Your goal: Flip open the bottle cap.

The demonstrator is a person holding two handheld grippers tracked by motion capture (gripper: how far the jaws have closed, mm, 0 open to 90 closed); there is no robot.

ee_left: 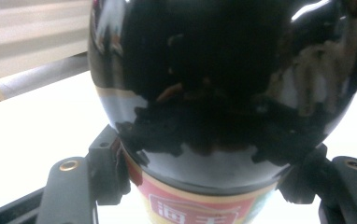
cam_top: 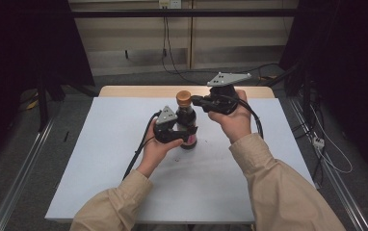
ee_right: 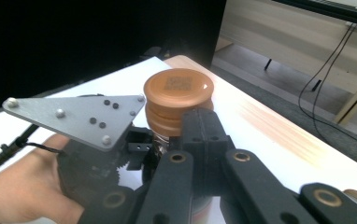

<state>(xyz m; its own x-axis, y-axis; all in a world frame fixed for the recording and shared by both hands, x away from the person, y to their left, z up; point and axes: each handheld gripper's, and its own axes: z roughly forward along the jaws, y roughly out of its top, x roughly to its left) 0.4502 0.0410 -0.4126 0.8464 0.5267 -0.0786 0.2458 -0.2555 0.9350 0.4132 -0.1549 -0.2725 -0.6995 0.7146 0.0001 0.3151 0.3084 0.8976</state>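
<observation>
Tabletop [cam_top: 124,183], white and set over a wooden board, carries everything here, and near its middle stands a dark bottle [cam_top: 188,126] upright on its base. In the left gripper view its glossy black body [ee_left: 223,84] bulges above a red and cream label [ee_left: 195,205]; the glass is too dark to tell what is inside or how full it is, though it looks like a dark sauce. The left gripper [cam_top: 184,131] is clamped on the bottle's lower body, one jaw on each side, pinning it to the table. The right gripper [cam_top: 195,100] comes in level from the right at the neck just under the orange-brown cap [ee_right: 178,95]; its jaws appear drawn together there, but the right gripper view does not show clearly whether the pads bite the cap or the neck. The cap is still seated. Judged from this, a twist could slip on the smooth glass if the lower grip is weak, spinning or tipping the bottle; a grip set too low would turn nothing.
</observation>
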